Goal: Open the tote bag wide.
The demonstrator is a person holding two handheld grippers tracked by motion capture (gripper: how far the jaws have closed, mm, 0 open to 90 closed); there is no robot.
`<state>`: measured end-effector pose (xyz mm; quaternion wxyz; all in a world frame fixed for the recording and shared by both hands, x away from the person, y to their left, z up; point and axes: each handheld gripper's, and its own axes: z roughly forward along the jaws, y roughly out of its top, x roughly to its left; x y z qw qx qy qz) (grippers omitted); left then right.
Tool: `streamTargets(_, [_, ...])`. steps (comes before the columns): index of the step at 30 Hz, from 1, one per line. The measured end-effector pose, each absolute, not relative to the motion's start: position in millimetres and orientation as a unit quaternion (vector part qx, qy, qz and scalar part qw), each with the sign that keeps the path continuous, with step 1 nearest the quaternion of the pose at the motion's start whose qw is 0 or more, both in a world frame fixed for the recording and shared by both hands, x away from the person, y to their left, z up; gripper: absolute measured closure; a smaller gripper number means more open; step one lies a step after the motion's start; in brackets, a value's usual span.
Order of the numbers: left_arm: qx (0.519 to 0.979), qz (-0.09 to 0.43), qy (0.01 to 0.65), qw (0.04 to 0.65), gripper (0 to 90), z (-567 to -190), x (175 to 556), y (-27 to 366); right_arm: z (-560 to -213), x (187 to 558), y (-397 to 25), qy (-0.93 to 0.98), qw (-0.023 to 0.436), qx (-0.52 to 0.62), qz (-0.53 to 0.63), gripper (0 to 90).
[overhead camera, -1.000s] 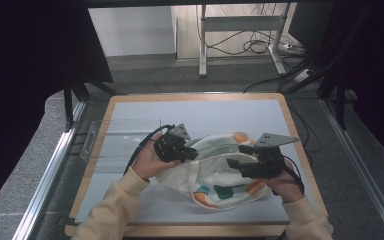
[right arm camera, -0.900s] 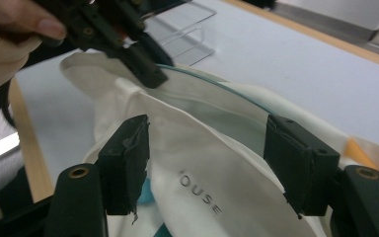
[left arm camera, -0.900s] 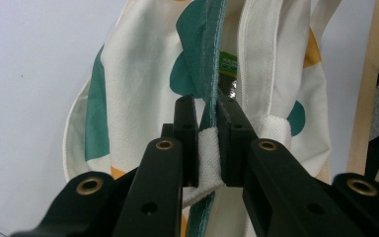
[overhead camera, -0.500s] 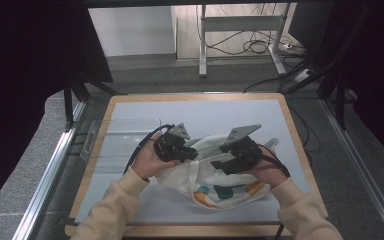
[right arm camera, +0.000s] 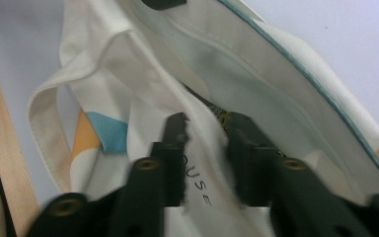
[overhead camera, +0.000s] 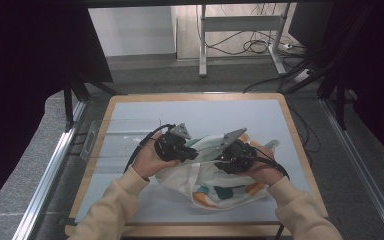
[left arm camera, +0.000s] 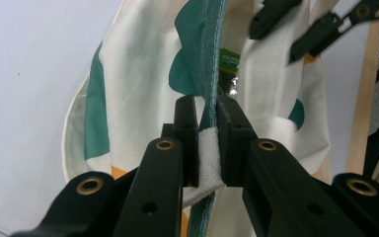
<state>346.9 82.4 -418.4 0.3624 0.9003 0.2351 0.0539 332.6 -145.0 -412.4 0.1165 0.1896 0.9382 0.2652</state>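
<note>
Soft printed cloth bag (overhead camera: 220,187), black tools (overhead camera: 192,153)

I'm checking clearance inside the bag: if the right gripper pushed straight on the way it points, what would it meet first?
Probably the tote bag itself. The right gripper has the bag's cream cloth between its jaws, and the pale inner wall of the bag's mouth lies just ahead. Depth is hard to judge, though.

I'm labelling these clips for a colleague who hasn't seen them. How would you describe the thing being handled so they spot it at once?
On the wood-framed table with its pale surface, look between the two hand-held grippers near the front edge. There lies a cream cloth tote bag, crumpled, with the left gripper clamped on its rim. Its teal, orange and blue patches set it apart from the plain surface.
</note>
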Motion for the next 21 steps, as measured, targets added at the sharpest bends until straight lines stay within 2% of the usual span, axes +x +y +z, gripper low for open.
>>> streamTargets(2, [0.9,0.055,0.237,0.363,81.7,-418.4,347.4,82.7,-411.3,332.7,-147.2,0.939,0.108,0.192,0.264,79.3])
streamTargets(6, [0.901,0.058,0.239,0.357,81.7,-417.5,349.0,83.3,-412.4,329.1,-149.4,0.939,0.11,0.188,0.266,82.3])
streamTargets(21, [0.885,0.094,0.278,0.361,82.6,-416.7,360.8,85.0,-417.2,308.5,-166.4,0.925,0.099,0.199,0.309,83.8])
